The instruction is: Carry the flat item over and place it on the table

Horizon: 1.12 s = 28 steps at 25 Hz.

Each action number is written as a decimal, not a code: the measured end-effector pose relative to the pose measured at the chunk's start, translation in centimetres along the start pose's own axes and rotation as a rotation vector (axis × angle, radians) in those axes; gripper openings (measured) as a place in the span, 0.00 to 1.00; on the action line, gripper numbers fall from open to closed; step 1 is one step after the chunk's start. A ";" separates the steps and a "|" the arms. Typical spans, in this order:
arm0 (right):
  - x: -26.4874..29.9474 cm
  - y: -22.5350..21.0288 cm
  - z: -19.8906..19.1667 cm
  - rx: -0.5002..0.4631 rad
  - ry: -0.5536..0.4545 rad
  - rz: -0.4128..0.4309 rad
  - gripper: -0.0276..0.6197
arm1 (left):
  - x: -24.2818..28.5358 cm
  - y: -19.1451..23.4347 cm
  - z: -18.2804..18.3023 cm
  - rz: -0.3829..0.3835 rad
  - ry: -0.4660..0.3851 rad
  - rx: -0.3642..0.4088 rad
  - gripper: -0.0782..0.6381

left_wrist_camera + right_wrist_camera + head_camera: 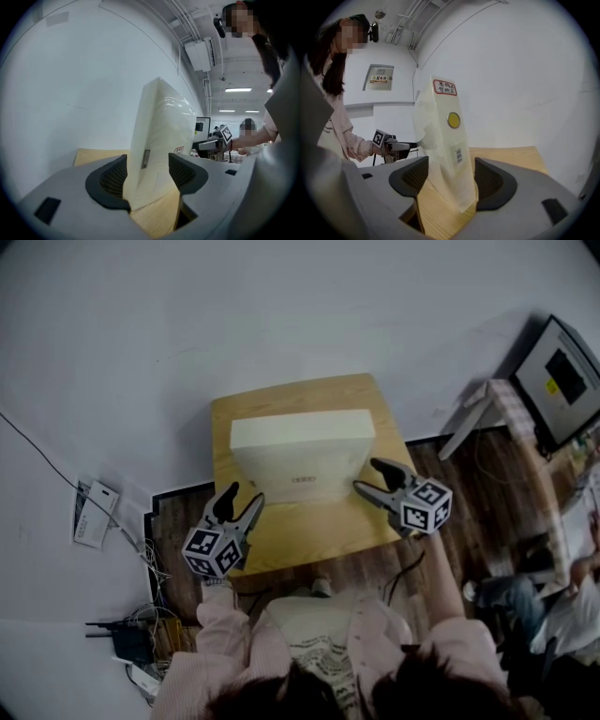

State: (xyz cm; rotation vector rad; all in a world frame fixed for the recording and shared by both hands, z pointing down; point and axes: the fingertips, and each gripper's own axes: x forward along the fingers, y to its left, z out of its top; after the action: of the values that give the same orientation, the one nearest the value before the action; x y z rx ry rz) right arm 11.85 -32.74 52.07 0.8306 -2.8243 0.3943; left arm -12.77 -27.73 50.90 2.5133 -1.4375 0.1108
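Note:
A flat white box (300,451) wrapped in clear film lies on a small wooden table (309,535). My left gripper (242,498) is at its near left corner and my right gripper (367,476) at its near right corner. In the left gripper view the box's edge (161,126) stands between the open jaws of the left gripper (147,176), close to one pad and clear of the other. In the right gripper view the labelled edge of the box (443,140) sits between the right gripper (450,180) jaws with a gap on both sides.
A monitor (562,381) and a white table leg (469,418) stand at the right, with a seated person (562,606) below them. Cables and small devices (94,512) lie on the floor at the left. A white wall runs behind the table.

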 end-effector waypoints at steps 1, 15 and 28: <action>-0.4 0.2 0.0 -0.006 -0.001 -0.011 0.47 | -0.3 -0.2 0.0 -0.002 -0.002 0.005 0.49; -1.2 8.4 1.4 -0.093 -0.076 -0.052 0.12 | -3.0 -5.4 0.6 -0.093 0.005 0.113 0.28; -1.3 13.2 2.5 -0.119 -0.133 -0.063 0.03 | -5.1 -8.2 0.9 -0.166 -0.015 0.171 0.14</action>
State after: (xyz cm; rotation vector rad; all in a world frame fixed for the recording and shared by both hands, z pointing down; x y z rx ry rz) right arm 5.44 -22.14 46.73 0.9501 -2.8988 0.1655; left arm -8.43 -19.76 47.65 2.7654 -1.2680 0.1926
